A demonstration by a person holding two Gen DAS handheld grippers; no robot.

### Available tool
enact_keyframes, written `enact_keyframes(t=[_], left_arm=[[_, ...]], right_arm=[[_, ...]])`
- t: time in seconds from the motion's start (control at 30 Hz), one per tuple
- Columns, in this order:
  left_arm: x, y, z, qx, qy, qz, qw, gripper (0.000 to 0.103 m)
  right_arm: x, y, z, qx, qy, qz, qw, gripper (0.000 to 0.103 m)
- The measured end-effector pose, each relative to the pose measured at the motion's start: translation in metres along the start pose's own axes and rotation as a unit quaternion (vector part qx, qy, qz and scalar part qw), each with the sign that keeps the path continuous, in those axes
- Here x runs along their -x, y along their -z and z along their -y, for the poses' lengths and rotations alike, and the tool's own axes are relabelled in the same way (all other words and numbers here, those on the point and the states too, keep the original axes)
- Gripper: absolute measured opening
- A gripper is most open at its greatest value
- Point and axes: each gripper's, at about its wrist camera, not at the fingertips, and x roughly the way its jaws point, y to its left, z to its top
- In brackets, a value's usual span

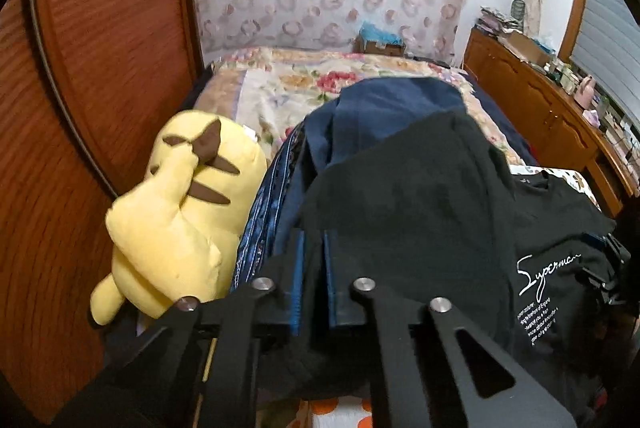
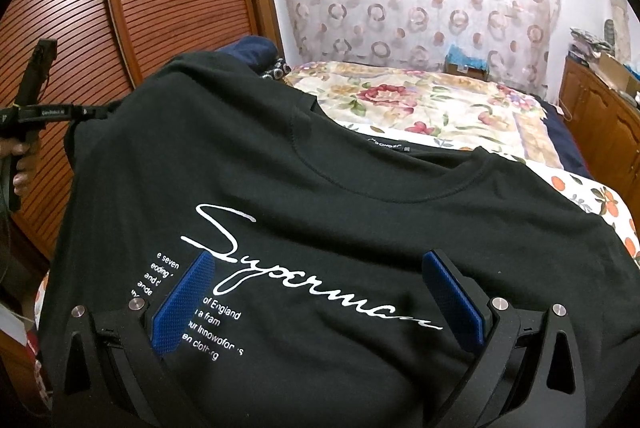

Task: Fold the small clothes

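The black cotton T-shirt with white script lettering [image 2: 320, 228] lies spread on the bed [image 2: 440, 107], over a heap of dark blue clothes [image 1: 384, 107], its printed chest facing up and its collar toward the floral quilt. The left gripper [image 1: 316, 268] is clenched on a fold of the black cloth at the shirt's left edge, just beside a yellow plush toy [image 1: 180, 211]; its blue pads are almost together, though how much cloth lies between them is hard to tell in the dark. The right gripper [image 2: 320, 304] is released, pads wide, hovering over the lettering.

To do this fold well, the right gripper probably needs to pinch the opposite shoulder or hem at matching height, so both lift evenly. Catch only this shirt's layer, not the blue clothes beneath, and keep the cloth taut.
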Motion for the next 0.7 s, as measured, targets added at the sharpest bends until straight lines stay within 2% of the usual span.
enact_keyframes(t=[0.27, 0.43, 0.57, 0.7], left_arm=[[0.049, -0.022, 0.033, -0.042, 0.011, 0.060, 0.9973, 0.008], [0.074, -0.040, 0.069, -0.072, 0.035, 0.090, 0.9927, 0.008], [0.078, -0.054, 0.112, -0.113, 0.061, 0.097, 0.9870, 0.008], [0.065, -0.060, 0.148, -0.133, 0.086, 0.087, 0.9835, 0.008]], right_arm=[[0.008, 0.005, -0.006, 0.001, -0.003, 0.014, 1.000, 0.103], [0.018, 0.009, -0.009, -0.001, 0.000, 0.028, 1.000, 0.103], [0.028, 0.014, -0.007, -0.009, 0.006, 0.040, 0.999, 0.103], [0.038, 0.020, -0.005, -0.017, 0.016, 0.051, 0.998, 0.103]])
